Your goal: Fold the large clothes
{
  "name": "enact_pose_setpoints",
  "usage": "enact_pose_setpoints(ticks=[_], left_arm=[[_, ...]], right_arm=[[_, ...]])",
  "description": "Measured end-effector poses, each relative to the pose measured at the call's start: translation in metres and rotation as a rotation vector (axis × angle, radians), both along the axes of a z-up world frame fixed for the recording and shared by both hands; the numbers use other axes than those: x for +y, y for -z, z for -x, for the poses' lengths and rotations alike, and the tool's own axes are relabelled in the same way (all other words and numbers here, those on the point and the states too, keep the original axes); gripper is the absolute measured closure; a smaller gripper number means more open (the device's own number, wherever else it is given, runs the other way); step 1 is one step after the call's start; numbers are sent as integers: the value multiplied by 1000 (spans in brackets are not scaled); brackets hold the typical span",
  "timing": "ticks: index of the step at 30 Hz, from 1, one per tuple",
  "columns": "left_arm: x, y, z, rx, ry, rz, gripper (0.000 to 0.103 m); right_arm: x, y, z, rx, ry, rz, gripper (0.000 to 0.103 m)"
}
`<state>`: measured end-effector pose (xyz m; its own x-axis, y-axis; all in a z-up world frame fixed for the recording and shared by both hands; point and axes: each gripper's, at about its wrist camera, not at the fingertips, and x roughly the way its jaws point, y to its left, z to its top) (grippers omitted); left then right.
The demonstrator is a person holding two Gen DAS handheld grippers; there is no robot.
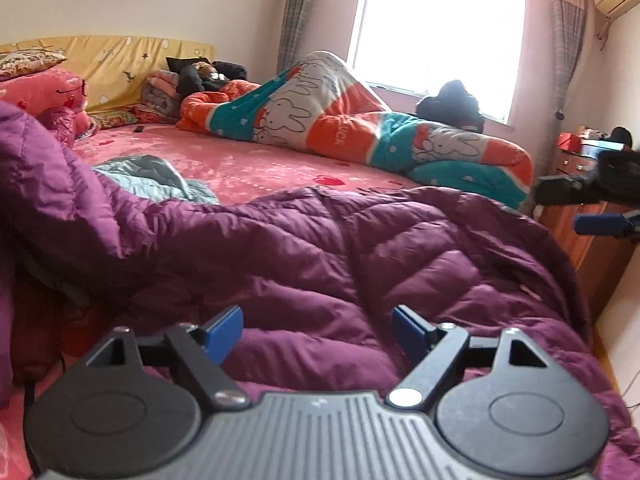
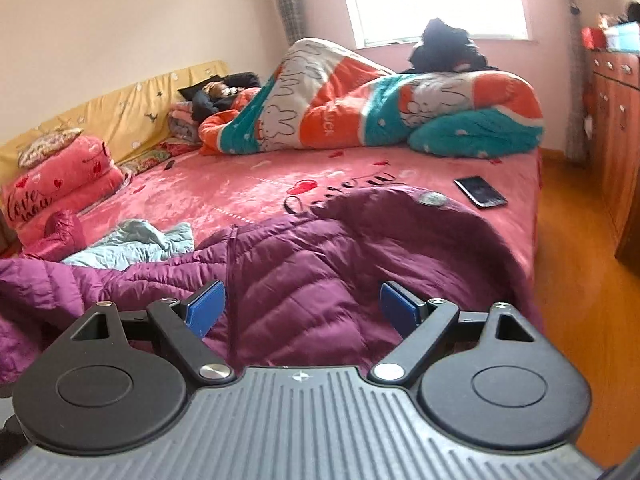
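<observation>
- Left gripper (image 1: 318,334): lower centre, jaws wide, nothing between them, above purple down coat (image 1: 360,256).
- Right gripper (image 2: 302,306): lower centre, jaws wide, empty.
- Coat: spread across the pink bed's (image 2: 240,188) near edge.
- Phone (image 2: 480,191): right, on the bed.
- Patterned quilt (image 2: 360,116): upper centre.

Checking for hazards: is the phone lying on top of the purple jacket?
No, the phone lies on the bare pink bedsheet, beside the purple jacket.
</observation>
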<state>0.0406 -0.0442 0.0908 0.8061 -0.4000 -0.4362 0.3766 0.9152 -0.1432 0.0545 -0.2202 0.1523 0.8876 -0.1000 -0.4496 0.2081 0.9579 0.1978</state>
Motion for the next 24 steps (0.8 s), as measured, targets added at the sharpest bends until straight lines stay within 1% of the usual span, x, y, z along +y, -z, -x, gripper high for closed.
enact_pose_setpoints(ticks=[1, 4, 7, 10, 17, 22, 23, 24], left_arm=[[2, 2, -2, -2, -7, -5, 17], [6, 9, -7, -2, -21, -27, 17], [10, 17, -13, 40, -21, -14, 17], [12, 20, -15, 60, -40, -25, 17], [25, 27, -23, 132, -94, 13, 17], [31, 39, -33, 216, -134, 13, 17], [32, 41, -34, 227, -138, 12, 17], [32, 43, -35, 236, -140, 9, 17]], right_arm=[[5, 3, -9, 1, -10, 13, 0], [17, 9, -37, 2, -49, 44, 0], [28, 17, -63, -7, -74, 75, 0], [38, 26, -93, -2, -93, 104, 0], [66, 41, -148, 4, -207, 237, 0], [87, 64, -179, 53, -283, 292, 0], [91, 69, -188, 67, -295, 296, 1], [94, 75, -195, 82, -306, 291, 5]])
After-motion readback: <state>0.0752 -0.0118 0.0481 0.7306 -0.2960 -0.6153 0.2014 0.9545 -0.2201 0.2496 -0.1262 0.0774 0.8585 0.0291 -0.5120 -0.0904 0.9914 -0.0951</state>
